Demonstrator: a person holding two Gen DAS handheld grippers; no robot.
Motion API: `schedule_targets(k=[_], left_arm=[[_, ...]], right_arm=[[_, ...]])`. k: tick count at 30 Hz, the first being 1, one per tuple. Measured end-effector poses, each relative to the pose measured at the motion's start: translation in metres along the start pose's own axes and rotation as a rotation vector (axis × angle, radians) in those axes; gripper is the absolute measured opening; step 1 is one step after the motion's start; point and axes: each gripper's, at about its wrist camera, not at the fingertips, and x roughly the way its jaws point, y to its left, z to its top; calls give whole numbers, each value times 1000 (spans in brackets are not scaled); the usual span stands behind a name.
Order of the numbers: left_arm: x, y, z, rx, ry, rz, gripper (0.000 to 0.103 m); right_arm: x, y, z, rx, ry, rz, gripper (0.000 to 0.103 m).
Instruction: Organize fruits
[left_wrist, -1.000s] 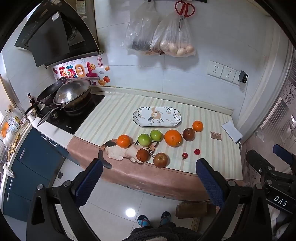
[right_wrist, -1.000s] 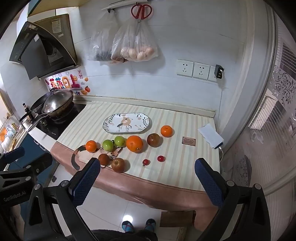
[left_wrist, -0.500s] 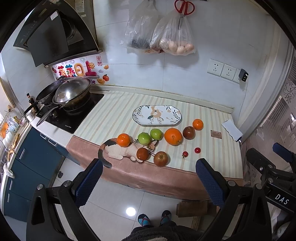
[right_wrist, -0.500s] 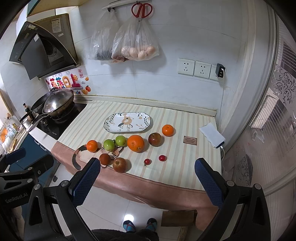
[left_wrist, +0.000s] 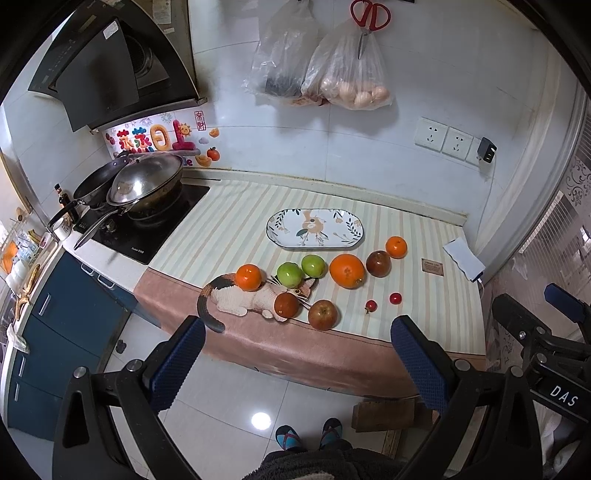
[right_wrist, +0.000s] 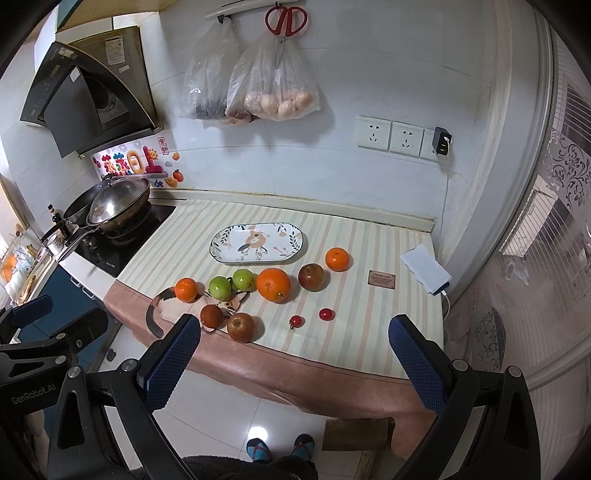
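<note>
Loose fruit lies on the striped counter in front of an empty oval patterned plate (left_wrist: 314, 229) (right_wrist: 256, 242): a big orange (left_wrist: 347, 270) (right_wrist: 273, 284), two green apples (left_wrist: 290, 274) (right_wrist: 220, 287), small oranges (left_wrist: 248, 277) (left_wrist: 396, 247), dark red fruits (left_wrist: 378, 263) (left_wrist: 286, 305), a red apple (left_wrist: 323, 314) (right_wrist: 241, 326) and two cherry tomatoes (left_wrist: 395, 298) (right_wrist: 326, 314). My left gripper (left_wrist: 297, 363) and right gripper (right_wrist: 293, 363) are both open and empty, held over the floor short of the counter's front edge.
A cat-shaped mat (left_wrist: 243, 299) lies under the left fruits. A wok (left_wrist: 147, 184) sits on the hob at the left. Bags (right_wrist: 273, 88) and scissors (right_wrist: 285, 20) hang on the wall. A phone (right_wrist: 424, 266) and a small card (right_wrist: 382, 277) lie at the right.
Both grippers have drifted slightly closer to the counter; the fruit has not moved and both stay open.
</note>
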Motion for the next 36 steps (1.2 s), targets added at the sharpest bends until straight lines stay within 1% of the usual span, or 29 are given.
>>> schedule_targets(k=[9, 11, 36], left_arm=[[1, 0, -1, -3, -1, 2, 103], [0, 0, 0, -3, 0, 1, 103], [-4, 6, -1, 0, -3, 1, 103]], right_arm=[[2, 4, -2, 1, -2, 3, 103], [-7, 9, -2, 1, -3, 7, 103], [-10, 15, -3, -2, -1, 11, 103]])
